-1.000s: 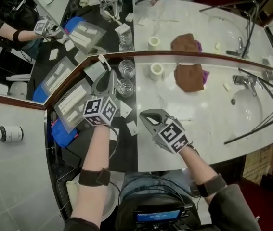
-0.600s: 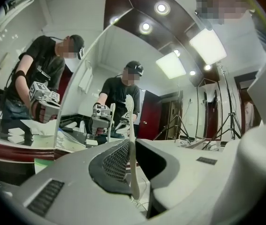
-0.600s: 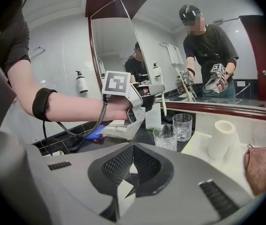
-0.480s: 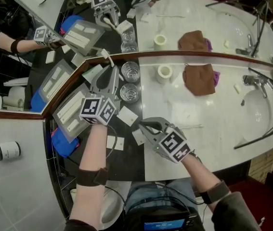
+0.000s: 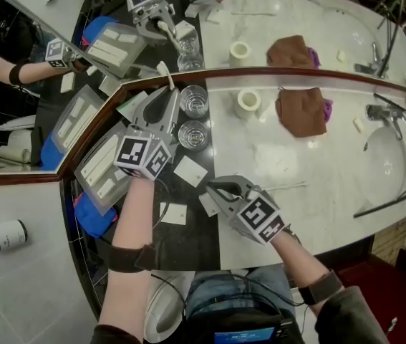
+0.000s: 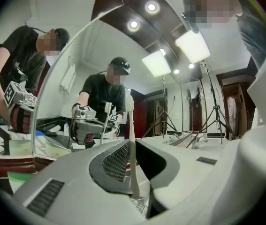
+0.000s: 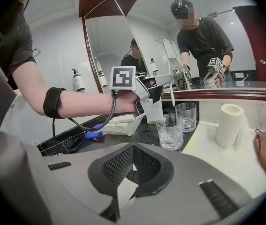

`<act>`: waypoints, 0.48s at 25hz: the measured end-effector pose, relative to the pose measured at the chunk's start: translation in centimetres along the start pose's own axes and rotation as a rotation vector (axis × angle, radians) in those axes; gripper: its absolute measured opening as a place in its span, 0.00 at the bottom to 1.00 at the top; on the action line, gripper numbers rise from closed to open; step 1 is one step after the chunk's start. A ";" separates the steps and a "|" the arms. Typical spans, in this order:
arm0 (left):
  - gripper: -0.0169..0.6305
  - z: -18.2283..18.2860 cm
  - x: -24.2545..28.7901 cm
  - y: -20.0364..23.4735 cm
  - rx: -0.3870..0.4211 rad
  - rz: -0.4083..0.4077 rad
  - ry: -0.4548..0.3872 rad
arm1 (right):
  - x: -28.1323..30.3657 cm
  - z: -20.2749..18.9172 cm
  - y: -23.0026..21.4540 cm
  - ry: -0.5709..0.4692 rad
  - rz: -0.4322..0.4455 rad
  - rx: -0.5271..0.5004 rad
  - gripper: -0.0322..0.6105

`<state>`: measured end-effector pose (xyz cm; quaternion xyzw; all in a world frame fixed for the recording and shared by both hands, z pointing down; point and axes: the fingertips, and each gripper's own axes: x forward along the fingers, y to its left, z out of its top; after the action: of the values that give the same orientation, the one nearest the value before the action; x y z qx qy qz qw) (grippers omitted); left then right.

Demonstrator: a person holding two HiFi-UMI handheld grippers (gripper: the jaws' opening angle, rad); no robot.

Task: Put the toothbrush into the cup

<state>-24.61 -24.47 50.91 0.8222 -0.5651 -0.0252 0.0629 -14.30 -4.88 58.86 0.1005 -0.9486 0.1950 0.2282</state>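
Observation:
My left gripper (image 5: 165, 100) is shut on a white toothbrush (image 5: 165, 76), which stands upright between the jaws (image 6: 131, 139). It points level at the mirror, just left of two clear glass cups, the far cup (image 5: 194, 100) and the near cup (image 5: 192, 135). The right gripper view shows that gripper (image 7: 157, 93) with the toothbrush (image 7: 171, 86) behind both cups (image 7: 171, 131). My right gripper (image 5: 214, 189) is shut, low over the dark counter. A white packet (image 5: 206, 203) lies under its tips and shows through the jaw gap (image 7: 123, 191).
A white paper roll (image 5: 247, 102) and a brown cloth (image 5: 301, 110) lie on the marble top, with the sink (image 5: 389, 156) and tap (image 5: 380, 113) at right. A clear tray of packets (image 5: 102, 169) sits at left. Mirrors close the back and left.
My left gripper has eased forward and down beside the cups with the toothbrush. The right gripper has sunk towards the counter by the white packet.

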 end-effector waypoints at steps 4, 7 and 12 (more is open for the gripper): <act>0.10 -0.3 0.4 0.3 0.001 -0.020 0.005 | 0.6 -0.3 0.1 0.001 0.002 0.012 0.05; 0.10 -0.6 0.8 0.5 -0.003 -0.035 0.007 | 0.8 -0.6 0.0 0.002 -0.002 0.020 0.05; 0.10 -1.1 1.3 0.7 -0.006 -0.050 0.014 | 1.1 -0.6 -0.4 -0.002 -0.011 0.029 0.05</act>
<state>-24.68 -25.85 52.14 0.8360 -0.5440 -0.0229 0.0686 -14.93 -5.12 60.07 0.1093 -0.9454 0.2071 0.2268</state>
